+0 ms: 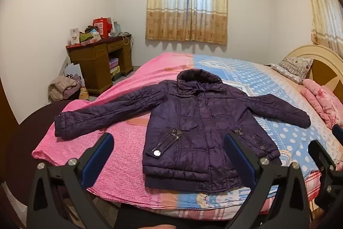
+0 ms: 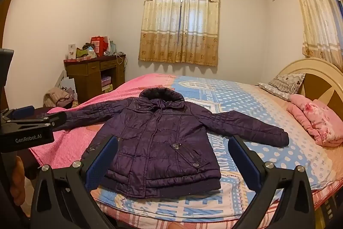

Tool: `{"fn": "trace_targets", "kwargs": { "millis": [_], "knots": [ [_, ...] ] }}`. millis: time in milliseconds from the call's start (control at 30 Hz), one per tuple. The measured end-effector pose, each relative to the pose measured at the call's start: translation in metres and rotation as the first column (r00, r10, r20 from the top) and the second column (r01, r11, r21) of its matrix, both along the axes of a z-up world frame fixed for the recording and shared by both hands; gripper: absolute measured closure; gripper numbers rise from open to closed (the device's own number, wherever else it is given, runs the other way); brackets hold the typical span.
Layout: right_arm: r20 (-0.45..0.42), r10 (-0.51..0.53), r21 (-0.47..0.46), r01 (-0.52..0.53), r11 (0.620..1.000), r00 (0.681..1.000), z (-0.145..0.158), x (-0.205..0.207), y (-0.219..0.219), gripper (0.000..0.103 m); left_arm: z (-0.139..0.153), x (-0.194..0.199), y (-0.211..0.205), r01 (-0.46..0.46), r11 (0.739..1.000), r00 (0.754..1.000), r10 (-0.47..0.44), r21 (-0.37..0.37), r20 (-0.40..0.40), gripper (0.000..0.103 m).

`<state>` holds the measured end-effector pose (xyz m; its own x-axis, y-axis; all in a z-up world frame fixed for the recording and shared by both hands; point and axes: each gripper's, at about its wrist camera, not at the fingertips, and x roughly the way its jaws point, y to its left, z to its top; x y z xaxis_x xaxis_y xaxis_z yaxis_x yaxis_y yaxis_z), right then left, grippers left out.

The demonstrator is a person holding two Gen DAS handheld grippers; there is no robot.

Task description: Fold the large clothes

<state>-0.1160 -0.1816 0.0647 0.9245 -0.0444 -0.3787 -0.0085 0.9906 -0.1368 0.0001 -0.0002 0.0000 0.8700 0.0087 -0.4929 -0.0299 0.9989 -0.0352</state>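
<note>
2 grippers, left gripper [image 1: 169, 149] and right gripper [image 2: 173, 153], hover spread wide and empty over the near edge of the bed [image 2: 268, 121]. Dark purple quilted puffer jacket [image 2: 158, 138] lies flat, sleeves out. Risk: slick, thick padding may slip out of a pinch or spring back unfolded.
</note>
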Motion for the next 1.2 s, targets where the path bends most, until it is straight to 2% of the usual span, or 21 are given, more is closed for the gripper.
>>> {"fn": "trace_targets", "kwargs": {
  "millis": [367,1200],
  "knots": [
    [0.018,-0.003,-0.003,0.003,1.000,1.000,0.010,0.000,0.000,0.001,0.002,0.004,0.003,0.004,1.000,1.000,-0.004,0.008,0.002,0.000],
    [0.012,-0.010,0.014,0.010,1.000,1.000,-0.004,0.004,-0.006,0.001,-0.002,0.001,0.006,0.005,1.000,1.000,-0.005,0.009,0.011,0.000]
  ]
}}
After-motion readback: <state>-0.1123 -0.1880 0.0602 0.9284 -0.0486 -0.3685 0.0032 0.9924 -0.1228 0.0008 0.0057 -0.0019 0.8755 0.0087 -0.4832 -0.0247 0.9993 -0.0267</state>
